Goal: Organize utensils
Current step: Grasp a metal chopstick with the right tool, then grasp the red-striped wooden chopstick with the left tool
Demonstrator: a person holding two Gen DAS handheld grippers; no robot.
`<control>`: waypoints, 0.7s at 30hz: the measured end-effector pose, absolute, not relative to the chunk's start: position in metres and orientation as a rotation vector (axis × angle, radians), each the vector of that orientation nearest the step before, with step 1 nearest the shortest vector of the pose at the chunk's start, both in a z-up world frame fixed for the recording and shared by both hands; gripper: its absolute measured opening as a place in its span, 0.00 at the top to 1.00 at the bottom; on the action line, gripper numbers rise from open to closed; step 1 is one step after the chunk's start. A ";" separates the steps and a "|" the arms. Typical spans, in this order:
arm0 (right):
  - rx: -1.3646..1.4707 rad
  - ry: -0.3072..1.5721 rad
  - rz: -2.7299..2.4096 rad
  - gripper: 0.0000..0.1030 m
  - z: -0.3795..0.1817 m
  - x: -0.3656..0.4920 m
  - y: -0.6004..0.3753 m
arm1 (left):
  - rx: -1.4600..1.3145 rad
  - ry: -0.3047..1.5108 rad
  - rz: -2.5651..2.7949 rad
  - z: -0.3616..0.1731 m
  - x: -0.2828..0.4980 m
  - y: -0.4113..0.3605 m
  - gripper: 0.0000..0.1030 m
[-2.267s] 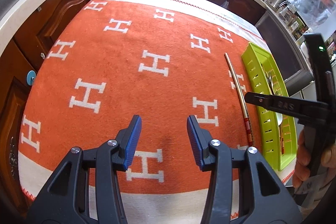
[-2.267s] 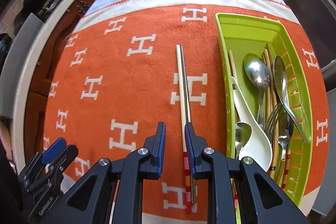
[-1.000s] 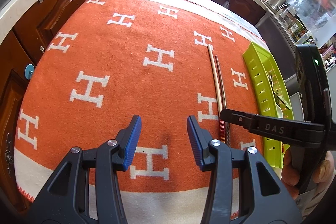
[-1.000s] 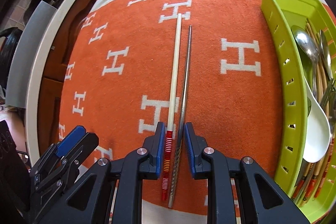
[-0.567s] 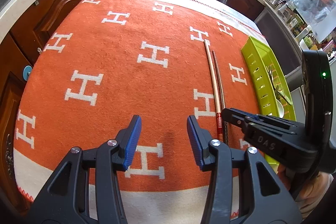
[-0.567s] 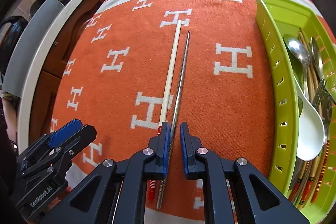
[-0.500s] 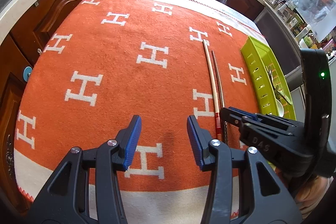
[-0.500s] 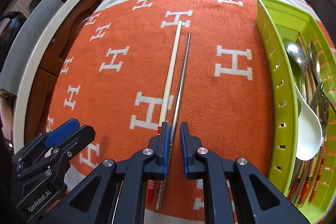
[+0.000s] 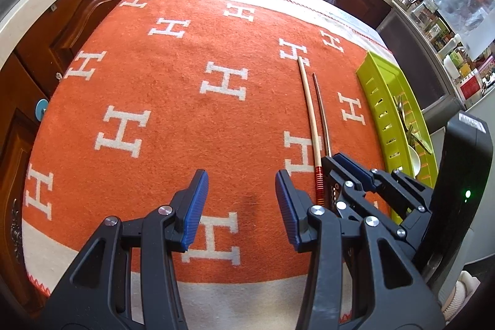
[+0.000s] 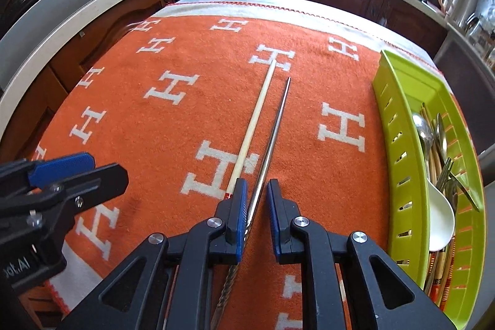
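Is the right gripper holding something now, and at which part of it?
It cannot be told. The right gripper straddles the metal chopstick near its twisted handle end, but a gap shows beside one finger. The left gripper is open and holds nothing.

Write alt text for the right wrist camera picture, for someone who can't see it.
The right gripper hovers open over a metal chopstick lying beside a wooden chopstick on an orange cloth patterned with white H shapes. A green tray of spoons and other cutlery sits at right; the left gripper shows at the left edge.
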State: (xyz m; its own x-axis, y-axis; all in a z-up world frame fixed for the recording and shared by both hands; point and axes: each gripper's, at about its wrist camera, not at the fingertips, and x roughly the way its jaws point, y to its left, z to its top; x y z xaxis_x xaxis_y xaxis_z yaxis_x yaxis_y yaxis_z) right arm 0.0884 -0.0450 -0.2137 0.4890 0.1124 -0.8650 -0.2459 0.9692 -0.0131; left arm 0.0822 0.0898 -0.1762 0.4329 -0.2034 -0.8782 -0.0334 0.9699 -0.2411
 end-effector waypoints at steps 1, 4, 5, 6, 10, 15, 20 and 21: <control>-0.132 1.044 0.215 0.93 -0.213 0.088 -0.048 | -0.231 1.120 -0.112 -0.176 0.083 0.088 0.60; -0.061 1.072 0.207 0.95 -0.212 0.090 -0.062 | -0.214 1.124 -0.140 -0.174 0.085 0.079 0.60; -0.032 1.081 0.204 0.95 -0.212 0.090 -0.069 | -0.210 1.127 -0.155 -0.174 0.086 0.076 0.60; 0.001 1.089 0.203 0.95 -0.212 0.091 -0.077 | -0.205 1.132 -0.174 -0.174 0.088 0.072 0.57; 0.118 1.104 0.198 0.95 -0.208 0.092 -0.104 | -0.184 1.133 -0.211 -0.176 0.097 0.053 0.52; 0.210 1.061 0.209 0.95 -0.192 0.084 -0.130 | -0.133 1.144 -0.199 -0.185 0.112 0.025 0.52; 0.250 1.033 0.222 0.95 -0.180 0.077 -0.146 | -0.074 1.159 -0.147 -0.197 0.124 0.002 0.55; 0.260 1.031 0.224 0.95 -0.179 0.075 -0.150 | -0.057 1.167 -0.118 -0.200 0.127 -0.001 0.62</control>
State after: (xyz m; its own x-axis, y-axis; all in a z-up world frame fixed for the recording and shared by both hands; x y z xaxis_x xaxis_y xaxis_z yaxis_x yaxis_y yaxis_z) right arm 0.0754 -0.1500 -0.1794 0.4956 0.3040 -0.8136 -0.0615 0.9467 0.3163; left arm 0.1265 -0.0011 -0.2005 0.3878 -0.1223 -0.9136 0.0629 0.9924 -0.1062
